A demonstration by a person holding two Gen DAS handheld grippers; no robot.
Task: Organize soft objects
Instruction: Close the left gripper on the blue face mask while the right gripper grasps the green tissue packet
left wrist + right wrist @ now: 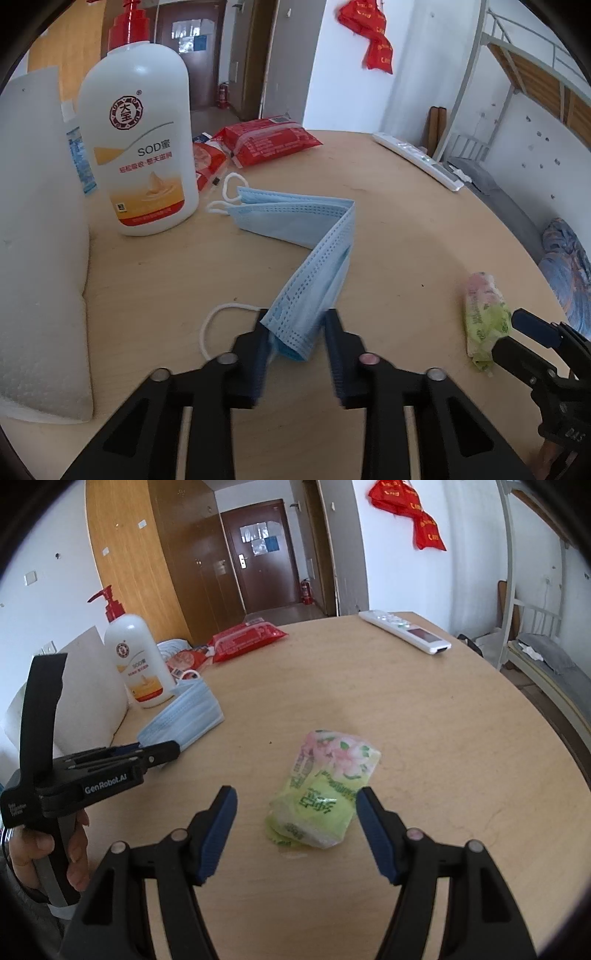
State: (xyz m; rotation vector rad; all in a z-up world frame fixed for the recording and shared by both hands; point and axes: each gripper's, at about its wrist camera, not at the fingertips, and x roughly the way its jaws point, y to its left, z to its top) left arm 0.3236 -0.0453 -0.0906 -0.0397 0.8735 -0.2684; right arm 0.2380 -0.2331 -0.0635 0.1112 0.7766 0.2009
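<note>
Lotion bottle (138, 144) just beside mask (299, 236) (remote (406, 630) apart)

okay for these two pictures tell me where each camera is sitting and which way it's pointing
Left wrist view: sits on the left tool, facing forward and down over the table; its fingers flank the near end of the blue masks; the right tool's tip shows at the right edge.
Right wrist view: sits on the right tool, facing across the table toward the far door; its open fingers flank the tissue pack; the left tool and the person's hand show at left.
Shared: masks, tissue pack, lotion bottle, red packet, remote.
</note>
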